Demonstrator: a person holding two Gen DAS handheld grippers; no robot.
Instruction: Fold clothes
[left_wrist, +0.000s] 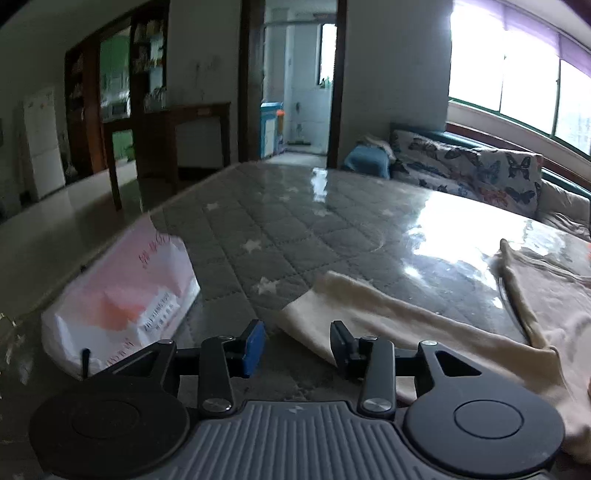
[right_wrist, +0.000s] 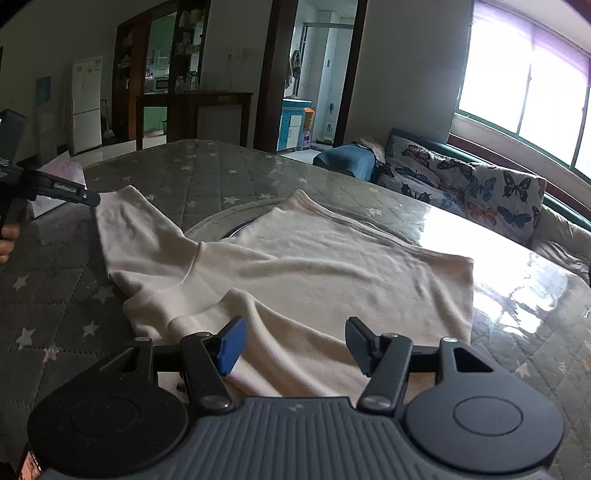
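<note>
A cream long-sleeved garment (right_wrist: 317, 258) lies spread on the grey star-quilted table (right_wrist: 207, 173) under clear plastic. Its left sleeve (left_wrist: 369, 310) stretches out toward my left gripper (left_wrist: 298, 345), which is open with the sleeve cuff just ahead between the fingers. In the right wrist view the left gripper (right_wrist: 88, 197) shows at the sleeve end at far left. My right gripper (right_wrist: 295, 343) is open and hovers over the garment's near edge, holding nothing.
A pink and white plastic bag (left_wrist: 122, 299) lies at the table's left edge. A butterfly-print sofa (right_wrist: 469, 184) stands behind the table on the right, under the window. A dark wooden desk (right_wrist: 192, 110) and a doorway are at the back.
</note>
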